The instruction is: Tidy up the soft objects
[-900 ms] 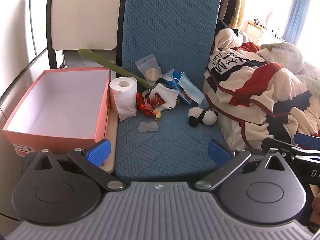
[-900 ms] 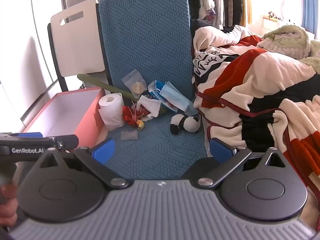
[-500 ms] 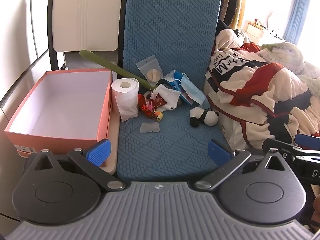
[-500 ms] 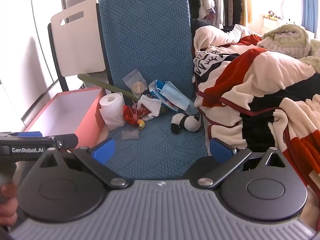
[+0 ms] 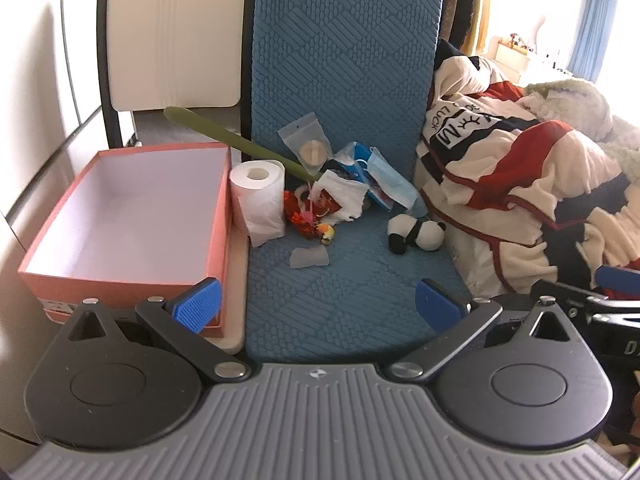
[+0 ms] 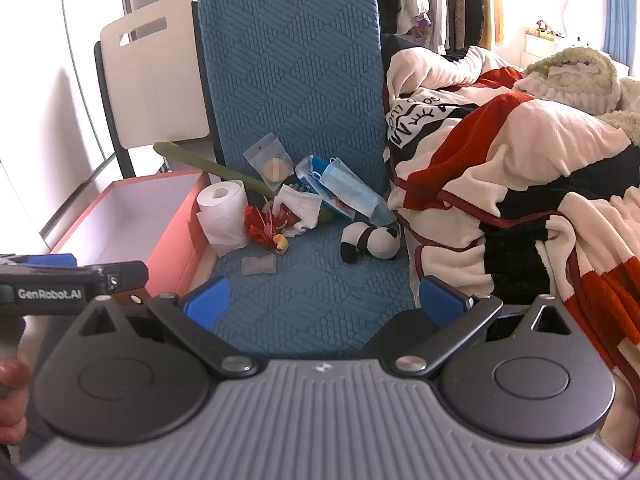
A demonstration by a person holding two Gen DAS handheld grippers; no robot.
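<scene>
Lying at twelve o'clock from the wide-open, empty right gripper, the small black-and-white plush panda is stretching sideways, nearer than the equally splayed, empty left gripper.

Both grippers held open, side by side

My left gripper has its 2 blue-padded fingers spread wide, nothing between them, pointing forward and level. My right gripper is the same: 2 blue fingertips far apart and empty. In the right wrist view, the left gripper's black body sticks in from the left edge, with my left hand wrapped around its handle below. In the left wrist view, the right one shows at the right edge
</scene>
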